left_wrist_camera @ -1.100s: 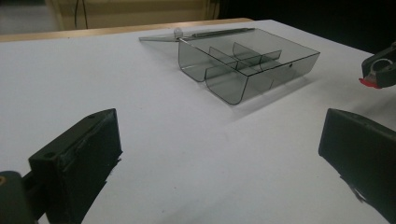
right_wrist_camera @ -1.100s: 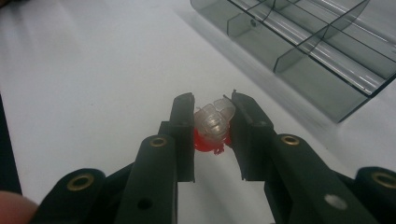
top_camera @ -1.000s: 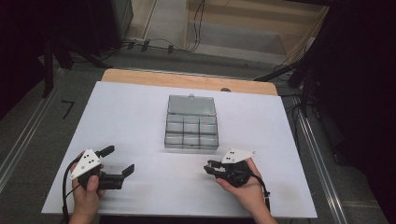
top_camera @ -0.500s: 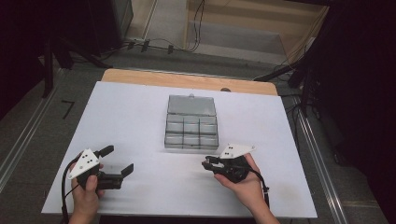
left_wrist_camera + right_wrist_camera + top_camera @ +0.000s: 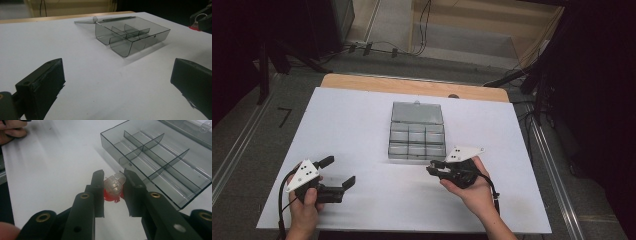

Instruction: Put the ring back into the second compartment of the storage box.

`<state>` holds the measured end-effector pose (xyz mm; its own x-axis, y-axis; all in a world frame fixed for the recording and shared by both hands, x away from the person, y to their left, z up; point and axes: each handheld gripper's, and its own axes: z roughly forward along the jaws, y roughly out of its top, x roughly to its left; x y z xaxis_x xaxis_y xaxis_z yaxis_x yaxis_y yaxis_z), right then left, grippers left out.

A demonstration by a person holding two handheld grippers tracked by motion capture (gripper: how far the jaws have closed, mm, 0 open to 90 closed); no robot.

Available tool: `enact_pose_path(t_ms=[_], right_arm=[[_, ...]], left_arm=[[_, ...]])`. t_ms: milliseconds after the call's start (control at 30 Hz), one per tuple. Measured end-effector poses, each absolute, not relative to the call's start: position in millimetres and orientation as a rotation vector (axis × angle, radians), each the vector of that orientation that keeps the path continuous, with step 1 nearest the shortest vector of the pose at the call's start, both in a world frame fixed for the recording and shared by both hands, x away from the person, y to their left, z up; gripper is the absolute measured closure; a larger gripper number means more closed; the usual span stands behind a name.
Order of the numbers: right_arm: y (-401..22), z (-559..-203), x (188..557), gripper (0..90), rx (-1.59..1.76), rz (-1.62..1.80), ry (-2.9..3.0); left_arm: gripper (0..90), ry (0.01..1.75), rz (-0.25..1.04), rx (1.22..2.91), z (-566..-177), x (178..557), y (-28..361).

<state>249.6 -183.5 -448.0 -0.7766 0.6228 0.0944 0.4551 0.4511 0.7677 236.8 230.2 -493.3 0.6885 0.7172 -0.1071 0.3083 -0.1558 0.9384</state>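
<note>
Right gripper (image 5: 113, 186) clamped on a small clear plastic piece with a red part (image 5: 114, 187), pads on its two opposite sides, jaws narrowed to its width. Held just off the white table (image 5: 362, 125), beside the near edge of the open compartment box (image 5: 160, 167). Likely very light, hard and slick: prone to twisting or popping out if squeezed off-centre. Best gripped across the clear body's flat sides, not the red end, whose shape cannot be made out. Thin clear shell probably cracks under heavy squeeze, so moderate force. Left gripper (image 5: 334, 172) wide open, empty, low over the table well left of the box.
</note>
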Motion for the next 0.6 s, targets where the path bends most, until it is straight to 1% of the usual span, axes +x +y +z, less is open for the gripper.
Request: enact_pose_path(t_ms=[600], right_arm=[[-180, -436, 263, 69.0, 0.925, 1.237, 2.495]], left_arm=[[0.0, 0.821, 0.442, 1.749, -493, 236, 230]])
